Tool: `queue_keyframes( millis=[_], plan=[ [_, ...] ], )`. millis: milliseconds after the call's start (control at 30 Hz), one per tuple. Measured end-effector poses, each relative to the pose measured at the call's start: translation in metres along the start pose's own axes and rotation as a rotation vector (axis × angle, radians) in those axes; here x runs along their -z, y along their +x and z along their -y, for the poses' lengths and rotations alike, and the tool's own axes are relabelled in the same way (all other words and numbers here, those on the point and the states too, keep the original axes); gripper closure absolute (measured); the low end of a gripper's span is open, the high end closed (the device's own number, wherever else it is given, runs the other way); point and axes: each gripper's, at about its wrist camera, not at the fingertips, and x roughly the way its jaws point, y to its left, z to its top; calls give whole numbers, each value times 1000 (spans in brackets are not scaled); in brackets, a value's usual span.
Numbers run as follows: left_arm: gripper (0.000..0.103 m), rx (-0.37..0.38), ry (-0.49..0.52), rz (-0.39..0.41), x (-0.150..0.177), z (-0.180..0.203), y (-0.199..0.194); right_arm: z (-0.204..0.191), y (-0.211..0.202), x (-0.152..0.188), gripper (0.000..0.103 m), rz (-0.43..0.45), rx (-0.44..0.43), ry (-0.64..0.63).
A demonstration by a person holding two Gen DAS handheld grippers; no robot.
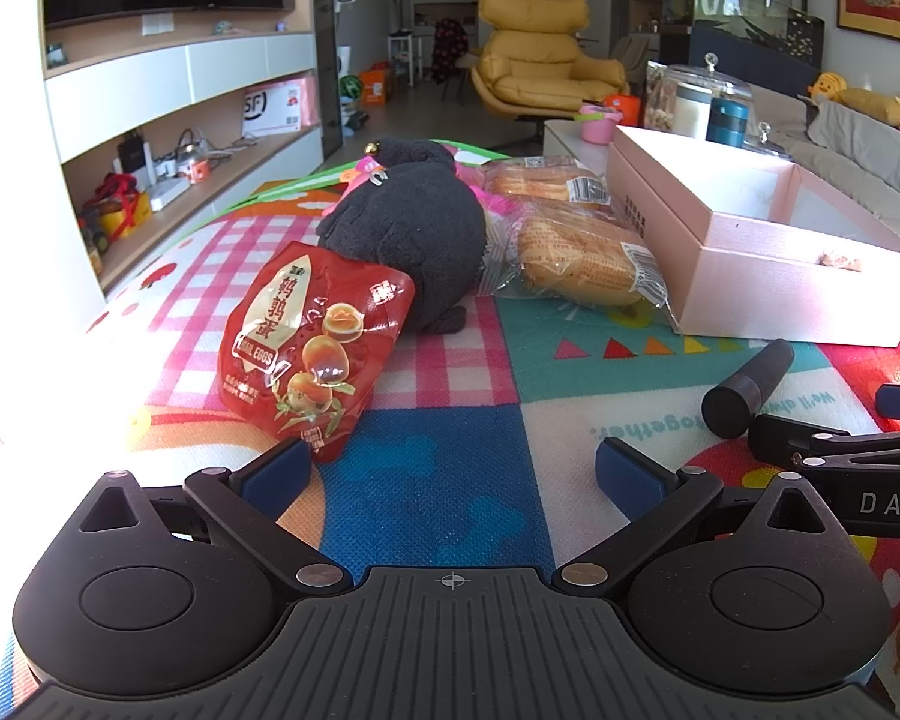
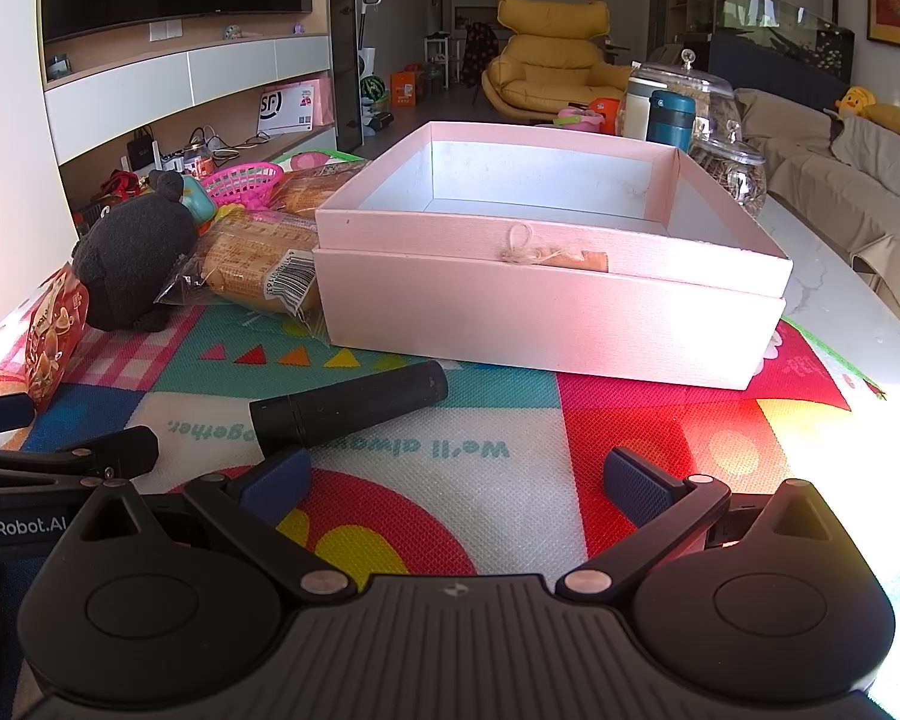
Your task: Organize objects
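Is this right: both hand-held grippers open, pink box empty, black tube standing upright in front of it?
Not quite. The black tube lies on its side on the mat, as the right wrist view shows. The rest holds: pink box empty, left hand-held gripper and right hand-held gripper open.

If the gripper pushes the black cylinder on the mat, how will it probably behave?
The black cylinder lies on its side, so it probably rolls sideways. It looks rigid and smooth, so it may slip in the pads. The textured mat may slow it.

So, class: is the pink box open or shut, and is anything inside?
Open: the pink box has no lid on. The visible interior looks empty; its near floor is hidden.
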Motion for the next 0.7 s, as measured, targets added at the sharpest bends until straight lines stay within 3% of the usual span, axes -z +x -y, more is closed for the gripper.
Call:
queue_keyframes(
  millis=[433,533,700],
  plan=[
    [1,6,-2,3,0,-2,1,3,7,-11,0,-79,-37,-24],
    [1,45,31,13,2,-2,-15,3,6,-12,0,-88,-40,-34],
    [1,8,150,140,-2,-10,-40,3,6,-11,0,-82,-40,-31]
  ],
)
